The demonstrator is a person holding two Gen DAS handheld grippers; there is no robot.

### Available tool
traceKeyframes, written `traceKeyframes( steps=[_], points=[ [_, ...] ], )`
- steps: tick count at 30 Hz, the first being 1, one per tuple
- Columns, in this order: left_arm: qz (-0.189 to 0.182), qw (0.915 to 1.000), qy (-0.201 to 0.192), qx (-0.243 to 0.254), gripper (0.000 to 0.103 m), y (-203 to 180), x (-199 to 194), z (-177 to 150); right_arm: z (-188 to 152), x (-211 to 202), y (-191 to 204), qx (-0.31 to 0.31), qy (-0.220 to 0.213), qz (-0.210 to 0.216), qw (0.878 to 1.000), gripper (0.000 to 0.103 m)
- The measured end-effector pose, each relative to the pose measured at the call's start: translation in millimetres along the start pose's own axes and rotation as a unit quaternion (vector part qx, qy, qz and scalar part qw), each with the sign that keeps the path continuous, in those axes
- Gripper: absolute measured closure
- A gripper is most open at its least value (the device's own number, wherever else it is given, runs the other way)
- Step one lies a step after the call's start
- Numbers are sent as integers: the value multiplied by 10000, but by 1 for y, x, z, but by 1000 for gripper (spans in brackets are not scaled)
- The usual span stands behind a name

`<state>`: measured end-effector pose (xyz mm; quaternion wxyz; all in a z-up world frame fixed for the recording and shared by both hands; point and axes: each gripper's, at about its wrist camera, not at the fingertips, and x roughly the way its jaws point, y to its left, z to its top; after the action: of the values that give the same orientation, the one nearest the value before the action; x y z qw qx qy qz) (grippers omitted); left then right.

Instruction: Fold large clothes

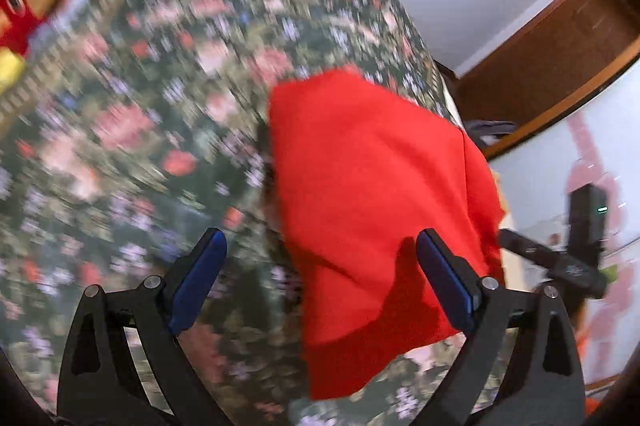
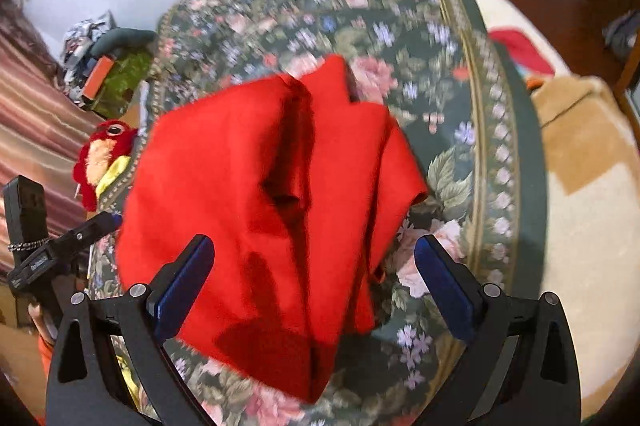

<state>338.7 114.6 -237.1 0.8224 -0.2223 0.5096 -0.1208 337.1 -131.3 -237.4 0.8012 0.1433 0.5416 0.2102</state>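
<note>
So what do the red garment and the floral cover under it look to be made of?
Red garment: soft matte fabric, slightly fuzzy at the edges, possibly fleece or knit; it drapes in rounded folds. Floral bedspread: woven printed cloth with a patterned border, apparently thicker; blur hides the weave.

Both wrist cameras look down, close, past spread fingers; the 2 views share the red garment (image 1: 380, 209) (image 2: 260, 209) on a floral bedspread (image 1: 140, 145) (image 2: 440, 129).

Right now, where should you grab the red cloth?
Probably the red cloth's near corner, coming from the near side. It lies bunched on the flowery cover, and that corner points toward the open right hand-held gripper, easy to pinch.
</note>
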Motion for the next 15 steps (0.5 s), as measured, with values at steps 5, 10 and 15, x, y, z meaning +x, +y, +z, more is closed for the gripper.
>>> traceKeyframes(
  steps=[5, 10, 15],
  points=[
    [-859, 9946, 362, -461, 6, 13, 29, 2, 5, 26, -11, 201, 288, 260, 9990, 3],
    [-1409, 9845, 632, -835, 6, 22, 51, 7, 13, 39, -10, 245, 221, 504, 9982, 7],
    [-1639, 9781, 854, -958, 6, 20, 67, 14, 21, 39, -6, 150, 266, 538, 9981, 32]
  ],
)
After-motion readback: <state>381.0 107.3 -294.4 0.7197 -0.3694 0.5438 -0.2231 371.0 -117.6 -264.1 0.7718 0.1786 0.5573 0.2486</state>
